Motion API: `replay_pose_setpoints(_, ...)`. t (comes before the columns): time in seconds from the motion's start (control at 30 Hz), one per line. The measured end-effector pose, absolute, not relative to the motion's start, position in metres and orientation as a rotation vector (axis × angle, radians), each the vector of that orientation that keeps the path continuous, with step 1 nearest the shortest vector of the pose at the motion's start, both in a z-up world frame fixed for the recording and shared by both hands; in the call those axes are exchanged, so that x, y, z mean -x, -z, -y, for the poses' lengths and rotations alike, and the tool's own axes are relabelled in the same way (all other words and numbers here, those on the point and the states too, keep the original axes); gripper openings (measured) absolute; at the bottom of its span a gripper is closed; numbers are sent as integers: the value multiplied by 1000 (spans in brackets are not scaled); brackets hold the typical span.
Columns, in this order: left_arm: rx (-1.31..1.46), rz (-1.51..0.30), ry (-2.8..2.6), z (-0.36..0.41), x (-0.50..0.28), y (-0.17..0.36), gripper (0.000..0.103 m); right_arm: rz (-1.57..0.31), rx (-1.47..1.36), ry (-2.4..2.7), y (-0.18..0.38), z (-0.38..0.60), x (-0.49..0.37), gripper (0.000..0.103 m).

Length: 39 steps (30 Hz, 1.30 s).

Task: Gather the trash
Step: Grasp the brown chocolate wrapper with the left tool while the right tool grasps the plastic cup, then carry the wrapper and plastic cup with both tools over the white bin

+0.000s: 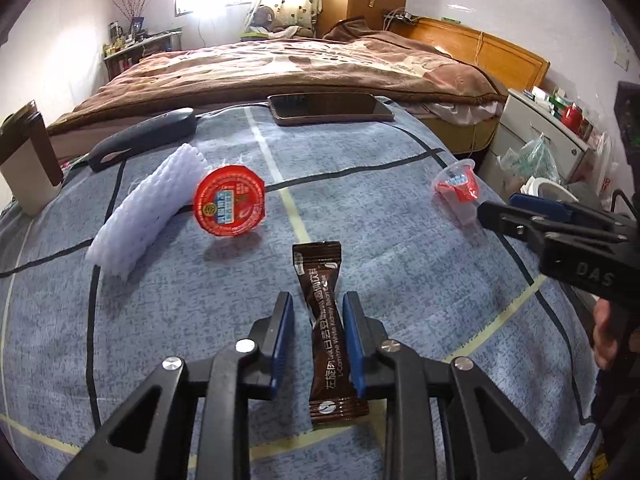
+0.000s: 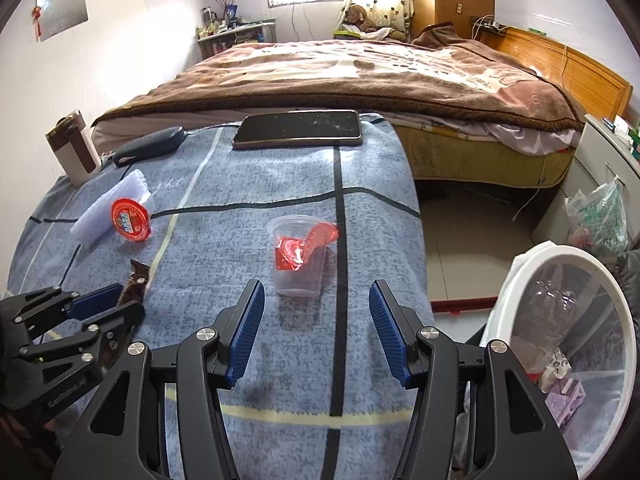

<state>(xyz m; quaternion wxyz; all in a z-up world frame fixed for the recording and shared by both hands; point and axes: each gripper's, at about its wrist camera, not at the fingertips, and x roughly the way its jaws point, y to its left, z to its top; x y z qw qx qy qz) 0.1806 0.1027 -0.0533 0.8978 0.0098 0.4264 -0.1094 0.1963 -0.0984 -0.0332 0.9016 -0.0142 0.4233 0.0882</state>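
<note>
On the blue-grey blanket (image 1: 168,320) in the left wrist view, a brown coffee sachet (image 1: 330,332) is seen lying lengthwise between the fingers of the left gripper (image 1: 318,304). The right finger looks to be against the sachet's edge, the left finger stands apart from it, so nothing is yet pinched. The pads should be closed squarely across the narrow waist of the sachet, and the cloth should be kept out of the bite. Further off to the left, a red-lidded jelly cup (image 1: 229,201) is propped against a white foam fruit net (image 1: 146,208); a phone (image 1: 330,109) lies at the far edge. The right gripper's tips are seen at the right, near an emptied jelly cup (image 1: 456,188)

In the right wrist view, the right gripper (image 2: 316,316) is held with fingers spread wide, and the emptied clear jelly cup (image 2: 298,258), its red foil peeled back, stands just beyond them, untouched. The cup is thin-walled, so a light squeeze low on its wall is judged best. A white trash bin (image 2: 568,320), already holding rubbish, stands at the near right beside the blanket, where both pieces are to be dropped
</note>
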Motion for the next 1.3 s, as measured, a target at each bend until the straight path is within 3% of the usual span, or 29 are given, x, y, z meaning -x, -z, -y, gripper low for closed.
replay_pose_setpoints(0.33,3,-882,211,-107,-181,54,24,-881,41,-196,39,89,-210,56)
replay_pose_setpoints(0.6,5,-884,205,-109,-182,54,24,-893,33,-190,45,90,-214,32)
replay_pose_setpoints(1.3,31,-871,175,-104,-165,44,21,-859,-19,-230,31,98,-190,32)
